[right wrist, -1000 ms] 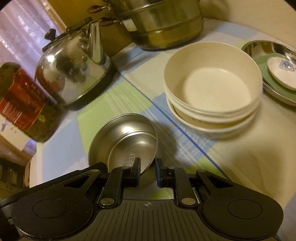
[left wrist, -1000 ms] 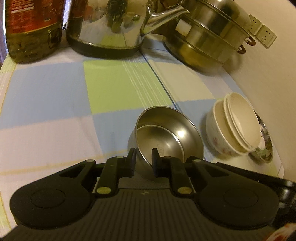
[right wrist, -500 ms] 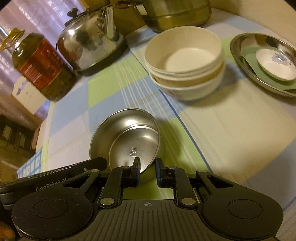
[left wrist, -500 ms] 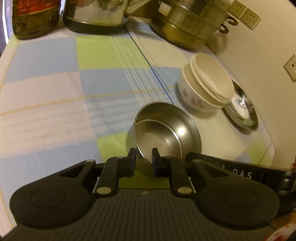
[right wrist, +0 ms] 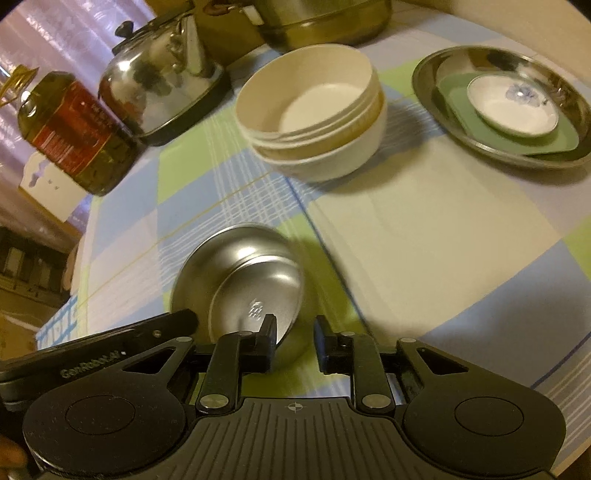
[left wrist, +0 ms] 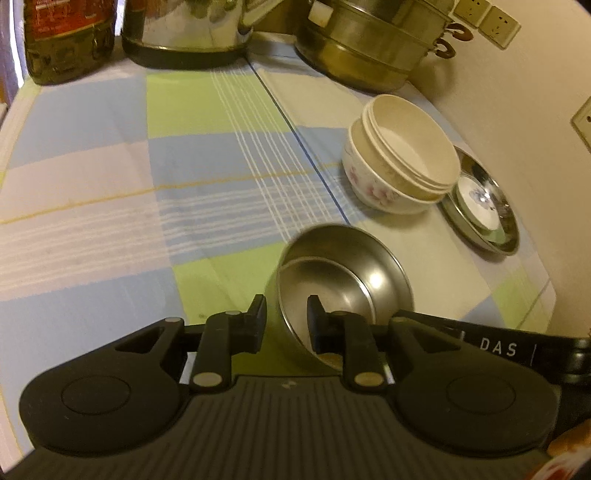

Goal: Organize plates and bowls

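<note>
Two nested steel bowls [left wrist: 343,284] sit tilted on the checked tablecloth, also in the right wrist view [right wrist: 243,288]. My left gripper [left wrist: 286,317] straddles their near rim with a wide gap, jaws apart. My right gripper [right wrist: 293,332] straddles the opposite rim, jaws apart too. A stack of cream bowls [left wrist: 402,177] stands beyond, also in the right wrist view [right wrist: 314,110]. A steel plate [right wrist: 506,107] holds a green dish and a small white saucer [right wrist: 513,107].
A steel kettle [right wrist: 162,77], an oil bottle [right wrist: 70,133] and a stacked steamer pot [left wrist: 373,48] stand along the back. A wall with sockets [left wrist: 495,22] borders the right side. The table edge runs on the left.
Both grippers carried the steel bowls toward the near side, then their jaws widened around the rim. The bowls now look tipped and slightly blurred.
</note>
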Available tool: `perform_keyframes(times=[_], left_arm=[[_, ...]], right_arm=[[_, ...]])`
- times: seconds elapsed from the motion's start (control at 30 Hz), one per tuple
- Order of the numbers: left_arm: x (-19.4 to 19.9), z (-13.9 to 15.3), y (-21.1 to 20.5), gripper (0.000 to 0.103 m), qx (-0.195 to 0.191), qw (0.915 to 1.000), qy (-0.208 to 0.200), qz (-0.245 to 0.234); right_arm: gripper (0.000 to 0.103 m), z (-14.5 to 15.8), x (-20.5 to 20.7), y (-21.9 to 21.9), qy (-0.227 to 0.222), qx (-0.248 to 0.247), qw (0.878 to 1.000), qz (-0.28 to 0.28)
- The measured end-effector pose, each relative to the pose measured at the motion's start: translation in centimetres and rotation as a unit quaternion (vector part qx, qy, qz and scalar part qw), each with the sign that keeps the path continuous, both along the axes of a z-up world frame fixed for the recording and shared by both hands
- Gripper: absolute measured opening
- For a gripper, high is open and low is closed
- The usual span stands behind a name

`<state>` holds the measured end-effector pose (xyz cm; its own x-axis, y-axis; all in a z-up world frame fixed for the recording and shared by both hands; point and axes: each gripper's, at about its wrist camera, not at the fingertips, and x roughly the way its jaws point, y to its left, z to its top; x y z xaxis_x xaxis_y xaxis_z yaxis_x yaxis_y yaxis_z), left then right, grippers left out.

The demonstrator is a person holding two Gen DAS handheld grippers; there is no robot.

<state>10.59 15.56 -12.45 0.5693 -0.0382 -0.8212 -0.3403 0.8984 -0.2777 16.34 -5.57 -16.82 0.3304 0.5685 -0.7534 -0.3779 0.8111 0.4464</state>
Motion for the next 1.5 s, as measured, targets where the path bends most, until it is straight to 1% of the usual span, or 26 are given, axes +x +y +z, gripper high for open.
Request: perform_keyframes(times=[0.1,0.17,0.27,0.33,0.4,0.47,0.67,1.0,1.27,1.5], left_arm=[[0.4,0.1,-0.2,0.02,0.021,0.9998,0.001,0.0],[0.5,0.0,-0.3,0.019,0.023,0.9997,0.003,-0.002],[0.5,-0.1,-0.5,0.01,0.023,0.9997,0.005,-0.002],[0.4,-0.1,-0.7,0.008,0.026,0.9996,0.004,-0.003],[0.3,0.0,-0.9,0.007,0.032,0.9995,0.004,-0.004],[0.2,0.0,-1.0,0.007,0.033,0.9994,0.007,-0.002],[-0.2,1.0,-1.4,0.007,0.031,0.9995,0.0,-0.001],[-0.2,5.0,-2.0,0.007,0.031,0.9989,-0.036,-0.005],[1.5,8.0,-2.8,0.008,0.035,0.9965,-0.074,-0.014],[4.6,9.9,-4.0,0.008,0.049,0.9926,-0.108,-0.025]], right_arm=[[0.023,-0.1,0.3,0.0,-0.015,-0.002,1.0,-0.004],[0.023,0.0,0.2,0.0,-0.032,-0.007,0.999,0.001],[0.022,0.2,-0.1,0.1,-0.051,-0.01,0.999,0.009],[0.011,0.2,-0.2,0.3,-0.058,-0.007,0.998,0.016],[0.005,0.3,-0.4,0.3,-0.06,-0.005,0.998,0.025],[0.005,0.4,-0.5,0.5,-0.064,-0.009,0.997,0.028],[0.005,1.3,-0.6,-0.3,-0.067,0.008,0.997,0.029],[0.005,5.2,-0.6,-2.3,-0.075,0.045,0.996,0.022],[0.005,8.3,0.6,-3.8,-0.09,0.068,0.994,0.005],[0.005,10.6,3.0,-4.7,-0.111,0.079,0.991,-0.01]])
